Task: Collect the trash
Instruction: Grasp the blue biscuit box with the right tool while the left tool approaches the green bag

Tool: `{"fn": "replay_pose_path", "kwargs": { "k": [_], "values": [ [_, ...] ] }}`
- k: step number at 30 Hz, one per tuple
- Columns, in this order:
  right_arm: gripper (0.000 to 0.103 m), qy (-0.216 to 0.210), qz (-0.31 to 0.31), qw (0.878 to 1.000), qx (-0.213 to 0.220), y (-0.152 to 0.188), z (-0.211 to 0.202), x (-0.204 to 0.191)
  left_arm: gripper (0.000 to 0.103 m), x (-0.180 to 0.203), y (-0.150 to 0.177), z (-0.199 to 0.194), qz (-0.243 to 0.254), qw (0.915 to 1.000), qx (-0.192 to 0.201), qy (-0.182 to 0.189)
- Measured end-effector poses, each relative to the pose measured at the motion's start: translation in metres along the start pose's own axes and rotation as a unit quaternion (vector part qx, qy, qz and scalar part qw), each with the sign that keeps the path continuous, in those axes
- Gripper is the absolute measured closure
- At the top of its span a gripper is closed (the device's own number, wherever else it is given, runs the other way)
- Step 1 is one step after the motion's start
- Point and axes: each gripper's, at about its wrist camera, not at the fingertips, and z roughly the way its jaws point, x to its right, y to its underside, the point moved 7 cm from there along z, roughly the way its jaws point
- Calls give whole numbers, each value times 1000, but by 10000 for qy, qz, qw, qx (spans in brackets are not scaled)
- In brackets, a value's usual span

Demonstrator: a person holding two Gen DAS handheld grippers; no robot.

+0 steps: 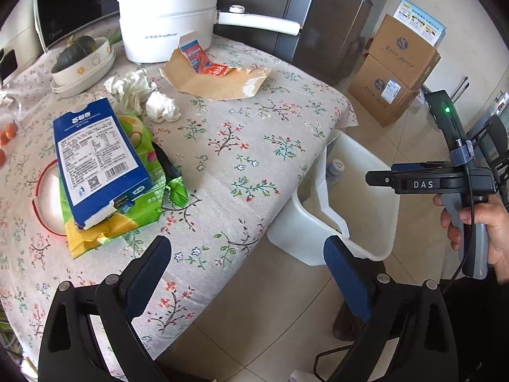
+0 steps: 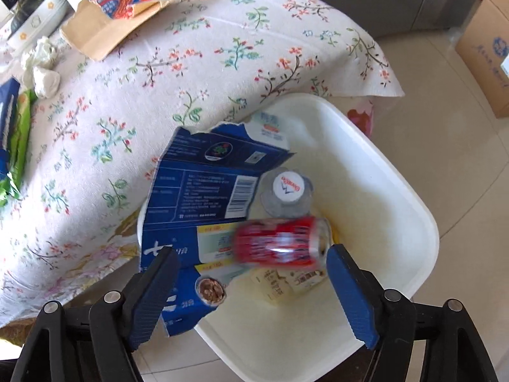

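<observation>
Trash sat partly in the white bin (image 2: 397,172) beside the table (image 1: 254,146): a torn blue carton (image 2: 197,187), a capped bottle (image 2: 286,191) and a blurred red can (image 2: 280,242), the can seen between the right gripper's (image 2: 251,283) spread jaws, untouched by either pad. More lay on the table: blue box (image 1: 95,159) atop a green bag (image 1: 140,203), crumpled tissues (image 1: 143,95), torn brown cardboard (image 1: 216,79). Left gripper (image 1: 248,270) hung over the table edge, jaws wide, nothing held.
</observation>
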Motion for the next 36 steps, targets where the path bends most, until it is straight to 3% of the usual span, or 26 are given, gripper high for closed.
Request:
{"fn": "replay_pose_path", "kwargs": {
  "k": [14, 22, 29, 36],
  "values": [
    [20, -119, -103, 9995, 257, -4, -27, -18, 4, -56, -1, -23, -750, 9967, 185, -235],
    [19, -260, -120, 9987, 425, -19, -36, -40, 4, -119, 4, -36, -1672, 9845, 216, -478],
    [19, -493, -327, 9968, 545, -36, -38, -88, 4, -164, 23, -46, -2154, 9739, 152, -702],
    [15, -802, -875, 9905, 690, -46, -33, -165, 4, -201, 49, -55, -2345, 9673, 94, -958]
  ]
}}
